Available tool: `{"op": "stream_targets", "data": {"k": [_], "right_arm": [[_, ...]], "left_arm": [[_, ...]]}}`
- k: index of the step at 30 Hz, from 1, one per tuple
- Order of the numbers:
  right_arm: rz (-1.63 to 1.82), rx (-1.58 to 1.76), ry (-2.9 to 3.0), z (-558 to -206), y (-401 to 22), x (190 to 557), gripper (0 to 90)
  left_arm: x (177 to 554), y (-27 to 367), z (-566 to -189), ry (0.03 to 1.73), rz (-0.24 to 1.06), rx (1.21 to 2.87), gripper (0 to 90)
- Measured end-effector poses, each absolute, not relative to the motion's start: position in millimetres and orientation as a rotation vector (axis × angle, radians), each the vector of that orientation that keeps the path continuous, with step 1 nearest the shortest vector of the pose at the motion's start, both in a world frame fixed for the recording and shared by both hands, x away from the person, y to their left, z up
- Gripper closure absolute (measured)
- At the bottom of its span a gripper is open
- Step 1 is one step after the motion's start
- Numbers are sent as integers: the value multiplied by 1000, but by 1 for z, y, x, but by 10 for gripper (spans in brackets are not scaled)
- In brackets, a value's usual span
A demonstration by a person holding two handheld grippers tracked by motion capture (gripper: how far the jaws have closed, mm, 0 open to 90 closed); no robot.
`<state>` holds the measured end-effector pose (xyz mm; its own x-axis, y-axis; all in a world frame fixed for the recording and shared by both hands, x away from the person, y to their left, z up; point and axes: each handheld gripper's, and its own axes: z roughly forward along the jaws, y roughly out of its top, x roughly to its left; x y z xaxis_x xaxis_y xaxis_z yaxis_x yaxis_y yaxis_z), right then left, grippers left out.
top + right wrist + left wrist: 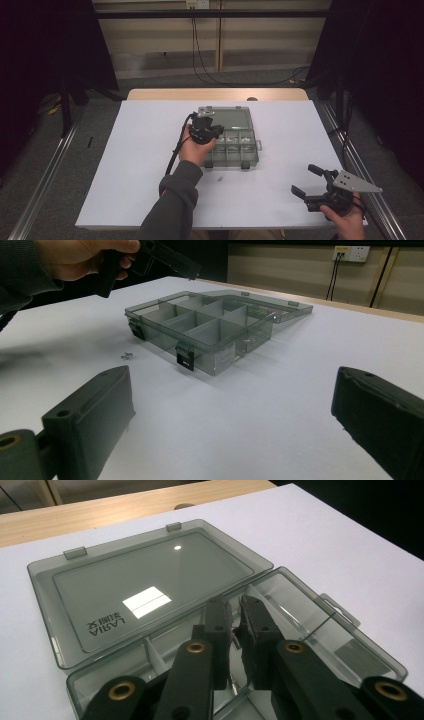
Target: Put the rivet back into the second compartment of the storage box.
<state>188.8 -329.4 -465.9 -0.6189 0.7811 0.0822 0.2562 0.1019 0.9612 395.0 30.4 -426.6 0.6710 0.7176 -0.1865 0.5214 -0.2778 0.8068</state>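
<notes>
A lab: black curtains [380, 75] (floor rails [45, 165] too).

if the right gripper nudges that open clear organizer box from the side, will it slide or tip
The organizer box would probably slide rather than tip: it sits low and flat on the smooth white table, with its lid laid open behind. It looks like thin rigid plastic and nearly empty, so likely light. The small loose parts inside might rattle or shift.

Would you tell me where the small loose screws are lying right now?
In the high view, the screws lie on the white table, just in front of the open compartment box, nearer the person.
</notes>
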Motion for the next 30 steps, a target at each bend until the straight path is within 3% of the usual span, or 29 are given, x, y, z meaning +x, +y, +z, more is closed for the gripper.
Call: {"op": "stream_targets", "data": {"k": [16,30], "right_arm": [[1543,1016,1926,-466,-330,189,27],[1539,1014,1930,-466,-330,189,27]], "left_arm": [[404,29,-440,996,304,1960,819],[392,39,-441,957,238,1932,635]]}}
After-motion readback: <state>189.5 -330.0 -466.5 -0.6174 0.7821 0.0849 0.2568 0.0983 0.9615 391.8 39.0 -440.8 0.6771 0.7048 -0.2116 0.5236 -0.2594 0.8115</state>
